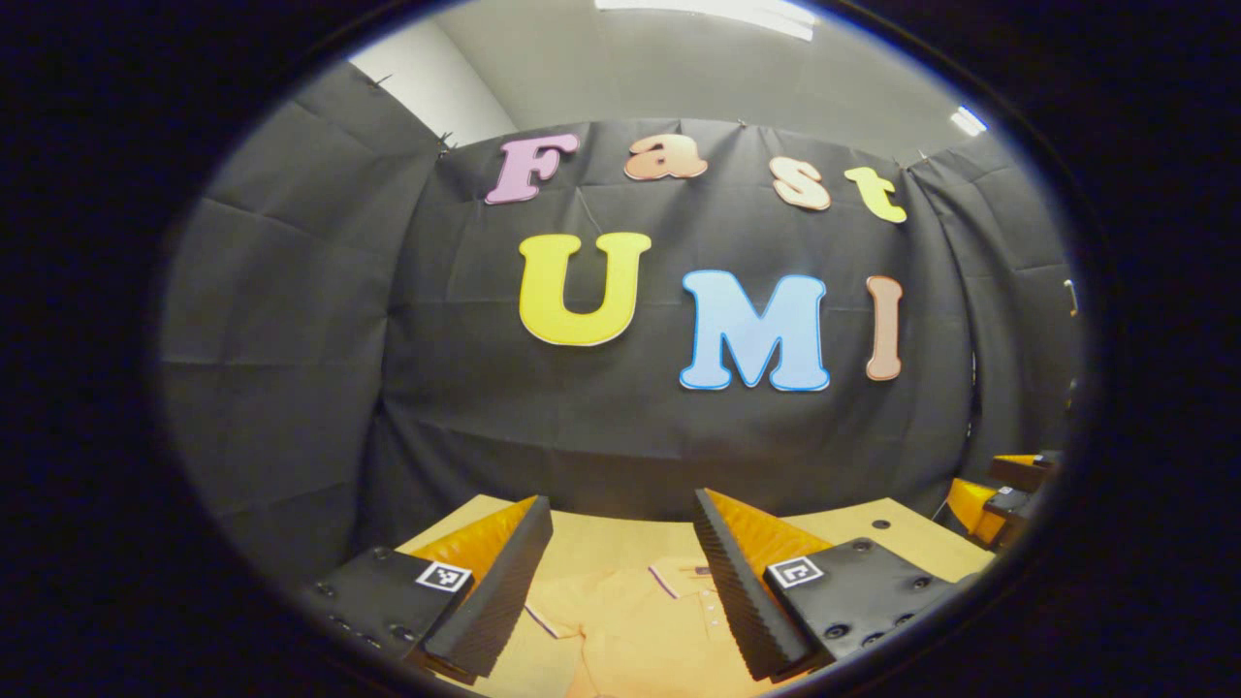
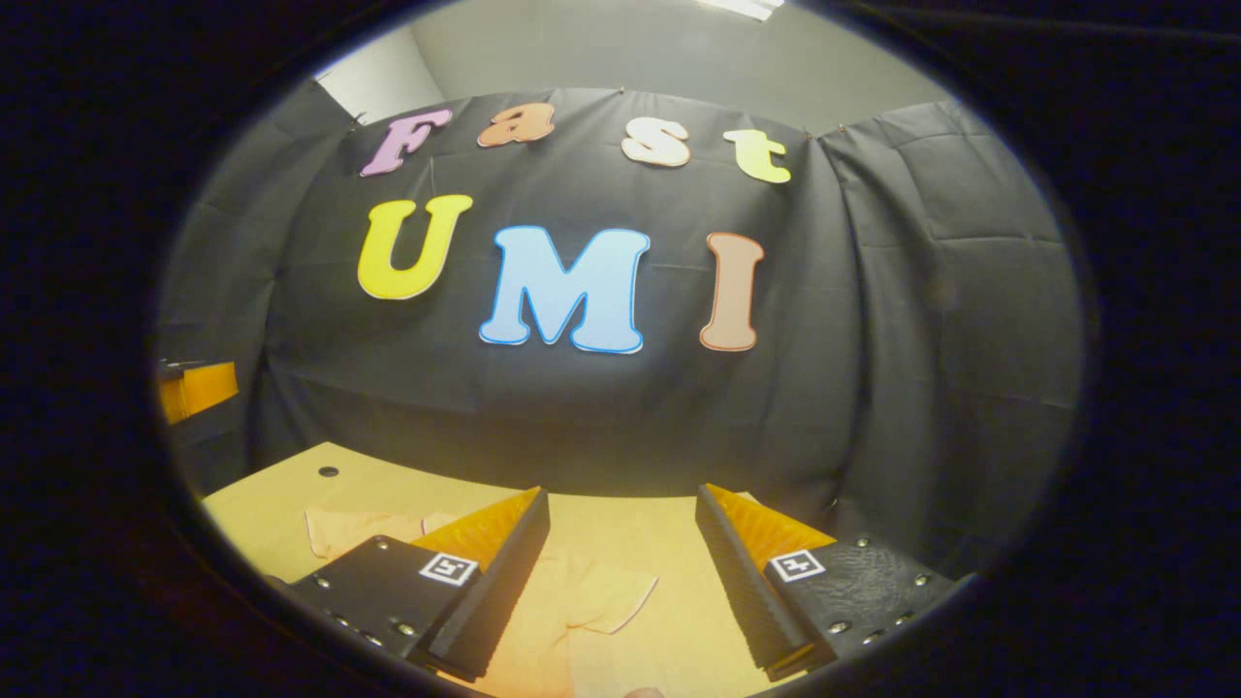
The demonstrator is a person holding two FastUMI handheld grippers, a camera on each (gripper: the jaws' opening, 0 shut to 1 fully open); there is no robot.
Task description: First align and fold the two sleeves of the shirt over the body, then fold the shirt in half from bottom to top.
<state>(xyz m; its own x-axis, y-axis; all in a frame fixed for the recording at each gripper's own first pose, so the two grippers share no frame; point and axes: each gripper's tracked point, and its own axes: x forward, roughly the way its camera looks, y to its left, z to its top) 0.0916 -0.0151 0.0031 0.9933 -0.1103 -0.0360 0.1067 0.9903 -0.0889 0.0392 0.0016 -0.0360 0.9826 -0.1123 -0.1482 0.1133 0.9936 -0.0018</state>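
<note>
I held both grippers, left and right, jaws spread, above the table. The orange polo shirt lay flat on it, collar toward the booth wall, long axis running away from me.

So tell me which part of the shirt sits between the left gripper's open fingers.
The collar and button placket, seen between the left gripper fingers. A sleeve with a dark-edged cuff lies between the right gripper fingers instead.
</note>
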